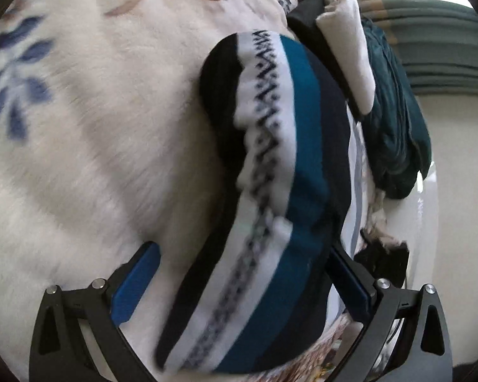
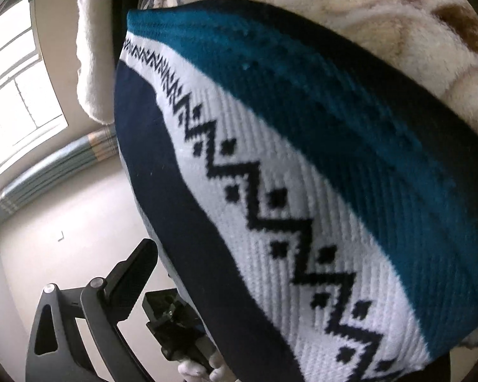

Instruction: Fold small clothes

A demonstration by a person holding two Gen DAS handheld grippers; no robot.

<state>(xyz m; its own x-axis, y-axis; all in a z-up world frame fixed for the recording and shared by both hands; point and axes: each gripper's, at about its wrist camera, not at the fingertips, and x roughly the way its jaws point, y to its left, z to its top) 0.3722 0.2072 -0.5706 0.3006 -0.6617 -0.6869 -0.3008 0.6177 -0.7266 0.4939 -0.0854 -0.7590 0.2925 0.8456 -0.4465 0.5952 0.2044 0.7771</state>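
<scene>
A knitted garment [image 1: 280, 165] with navy, white and teal stripes and a dark zigzag band lies over a fluffy white blanket [image 1: 95, 127]. In the left wrist view it runs between the blue pads [image 1: 137, 283] of my left gripper [image 1: 239, 283], whose jaws stand wide apart around it. In the right wrist view the same garment [image 2: 286, 191] fills most of the frame. Only the left finger [image 2: 127, 286] of my right gripper shows there, beside the garment's navy edge. The other finger is hidden behind the cloth.
A dark teal garment [image 1: 395, 121] and a white cloth [image 1: 353, 47] are piled at the blanket's right edge. The blanket has blue and brown flower prints. A window [image 2: 19, 89] and striped curtain [image 2: 47, 172] stand beyond.
</scene>
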